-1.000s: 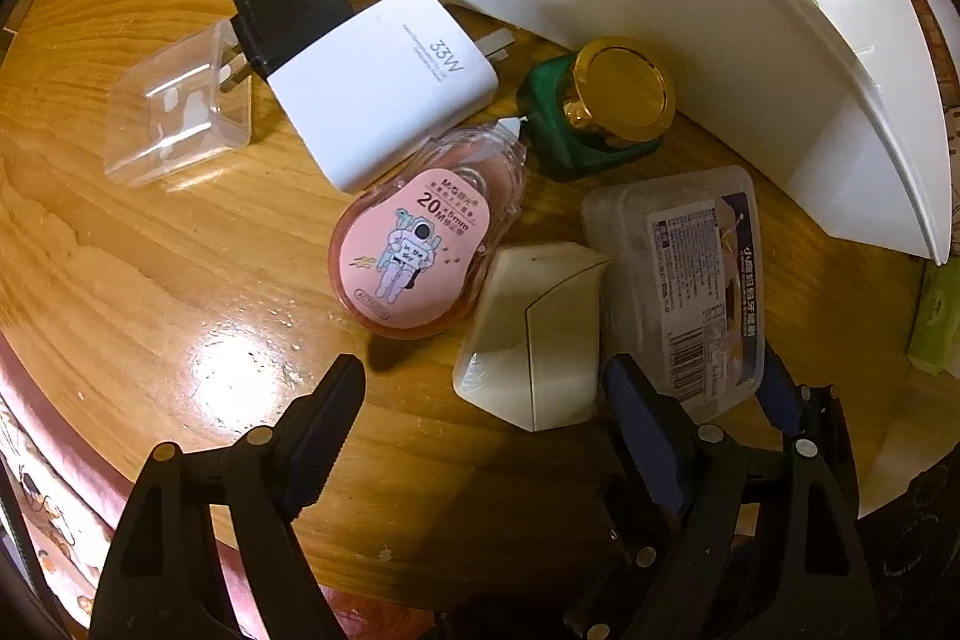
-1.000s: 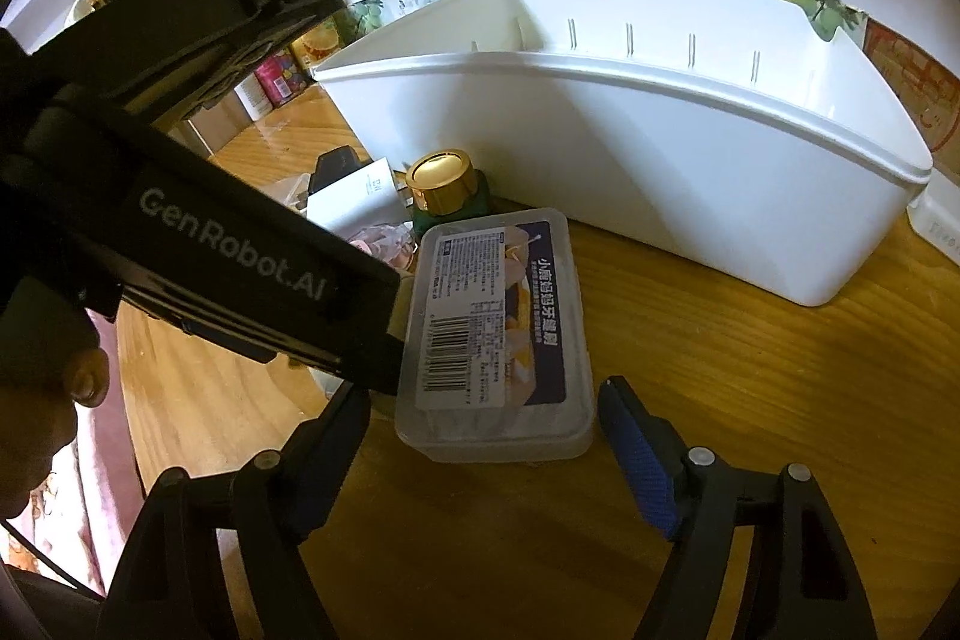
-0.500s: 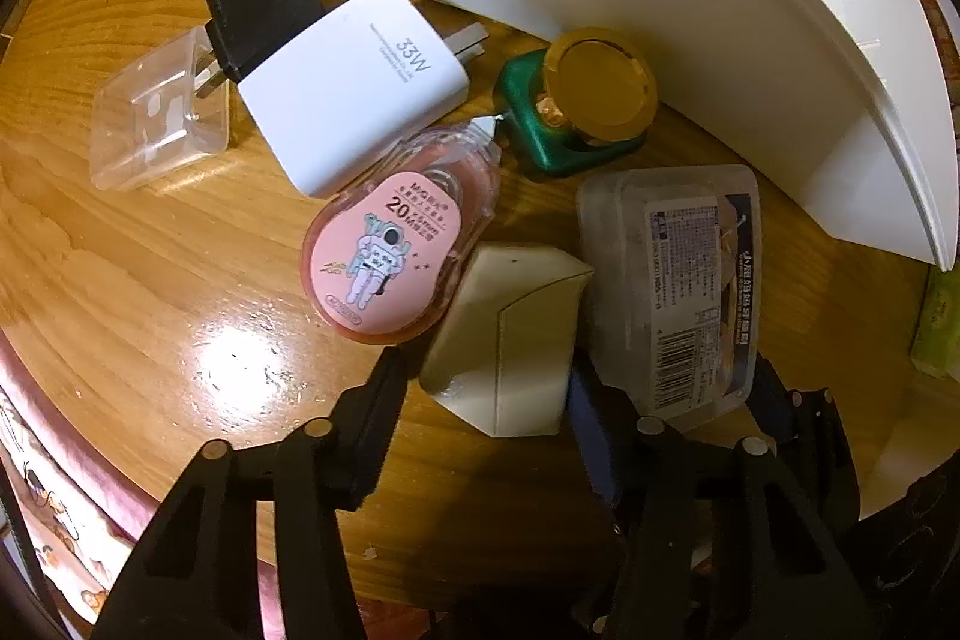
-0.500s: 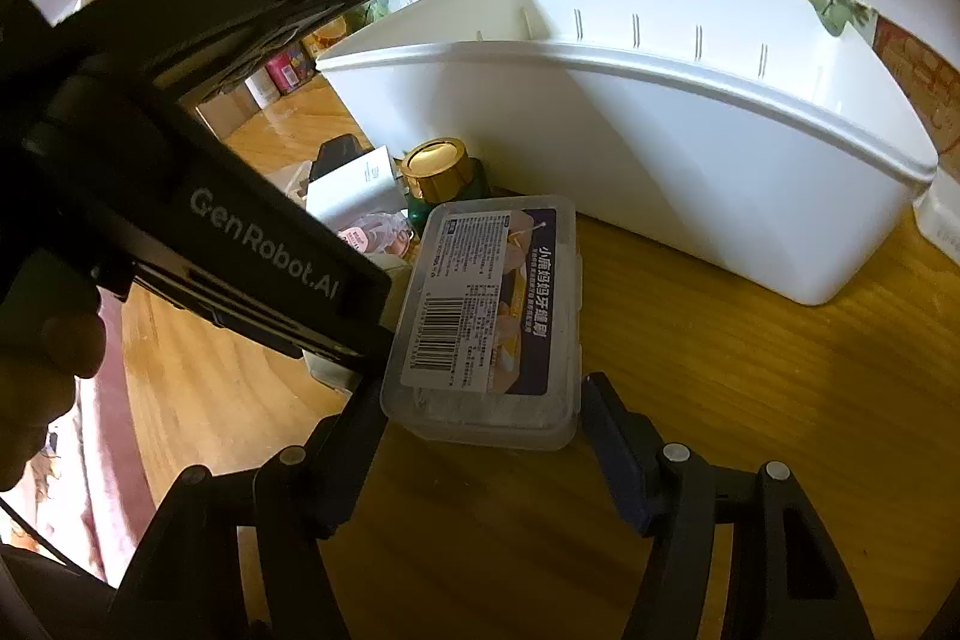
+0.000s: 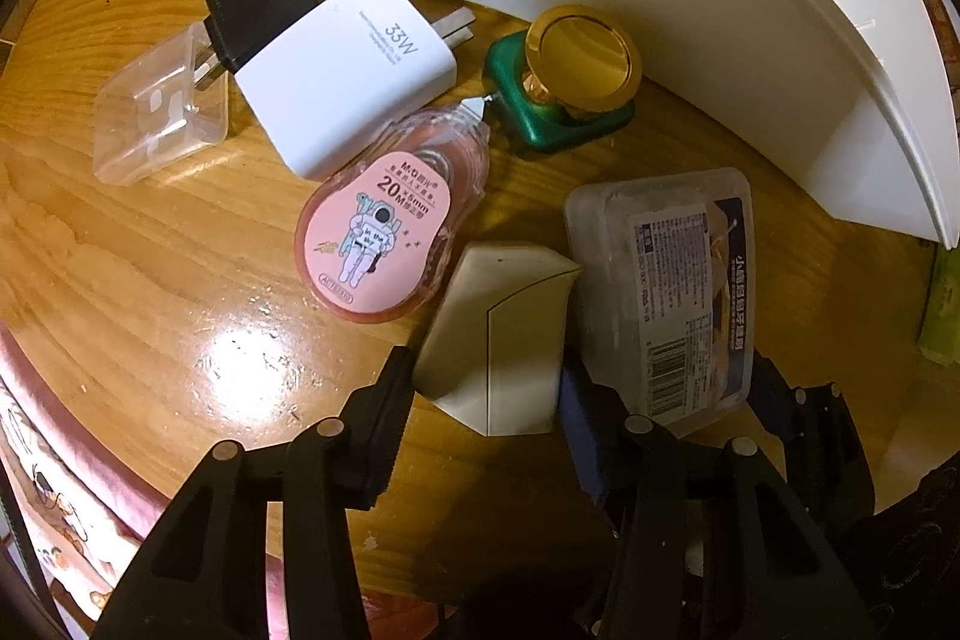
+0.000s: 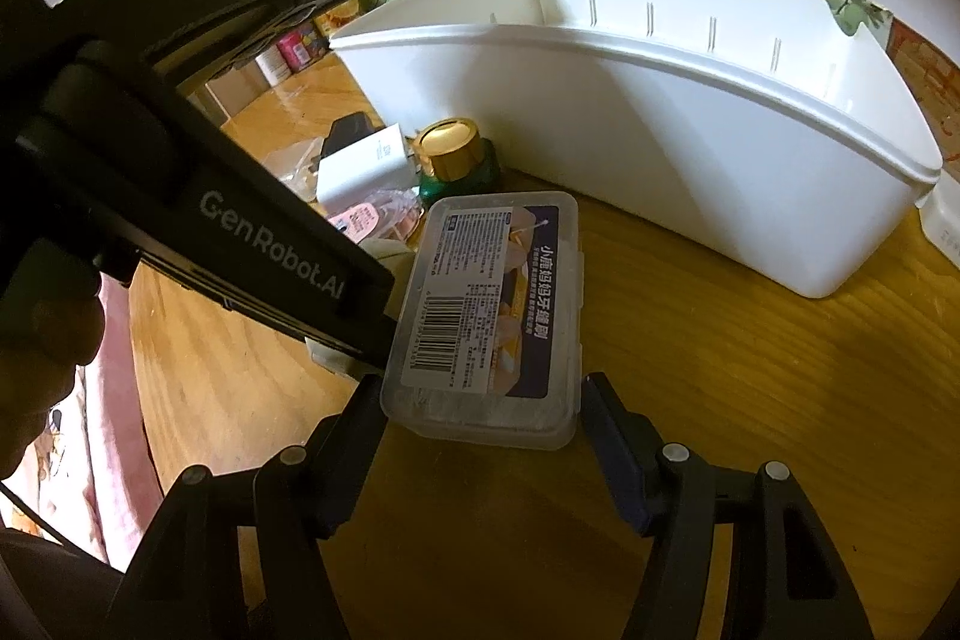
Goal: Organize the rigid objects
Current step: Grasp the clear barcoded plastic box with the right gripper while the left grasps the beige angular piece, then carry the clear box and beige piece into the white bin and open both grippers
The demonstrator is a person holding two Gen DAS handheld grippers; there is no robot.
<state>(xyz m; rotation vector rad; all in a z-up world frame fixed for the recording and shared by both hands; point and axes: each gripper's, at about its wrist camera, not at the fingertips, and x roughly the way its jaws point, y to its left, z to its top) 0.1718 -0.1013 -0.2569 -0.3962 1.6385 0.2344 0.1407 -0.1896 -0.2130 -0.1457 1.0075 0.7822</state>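
Both grippers' fingers have closed: left (image 5: 486, 382) grasps cream block (image 5: 498, 340), right (image 6: 483, 418) grasps clear box (image 6: 492, 310).

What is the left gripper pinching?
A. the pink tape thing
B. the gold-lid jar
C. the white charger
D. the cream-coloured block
D. The left gripper has its two fingers closed on either side of the cream-coloured block, while the pink tape, charger and jar lie untouched farther off on the table.
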